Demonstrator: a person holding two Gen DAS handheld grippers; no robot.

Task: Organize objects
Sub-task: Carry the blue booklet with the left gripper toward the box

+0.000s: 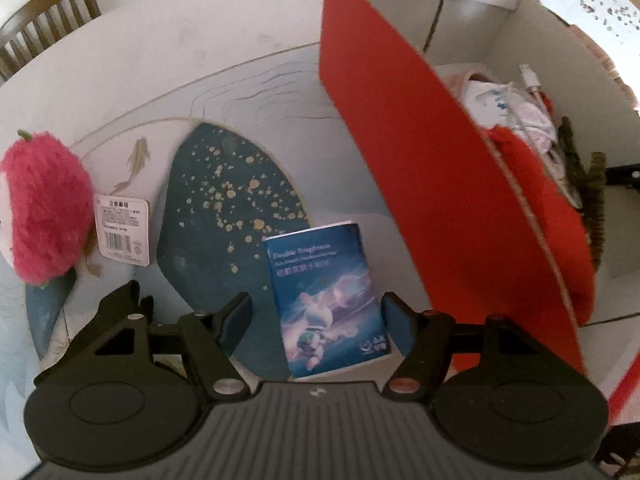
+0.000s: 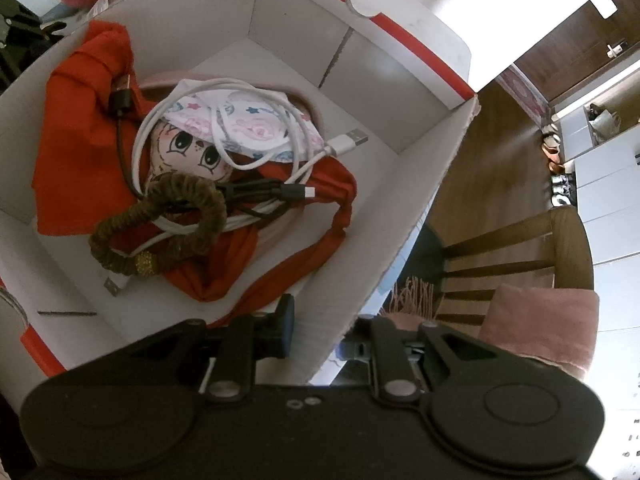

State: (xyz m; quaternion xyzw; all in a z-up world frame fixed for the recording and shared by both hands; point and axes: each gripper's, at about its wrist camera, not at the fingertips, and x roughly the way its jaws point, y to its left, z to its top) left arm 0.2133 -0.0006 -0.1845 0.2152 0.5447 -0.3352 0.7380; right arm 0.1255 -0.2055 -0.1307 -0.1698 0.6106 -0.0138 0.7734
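My left gripper (image 1: pixel 316 322) hangs over the table (image 1: pixel 160 72), jaws spread to either side of the blue packet (image 1: pixel 326 300), pads clear of its edges. The red box (image 1: pixel 400 128) rises close on the packet's right; on its left lies open table as far as the pink plush (image 1: pixel 44 208). My right gripper (image 2: pixel 320 332) pinches the box's near wall (image 2: pixel 360 280), one finger (image 2: pixel 286 328) inside.

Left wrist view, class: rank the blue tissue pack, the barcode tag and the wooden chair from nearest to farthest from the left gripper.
1. Blue tissue pack: on the table, between the fingers of the left gripper.
2. Barcode tag: to the left, beside the pink plush toy.
3. Wooden chair: top left, beyond the table's edge.
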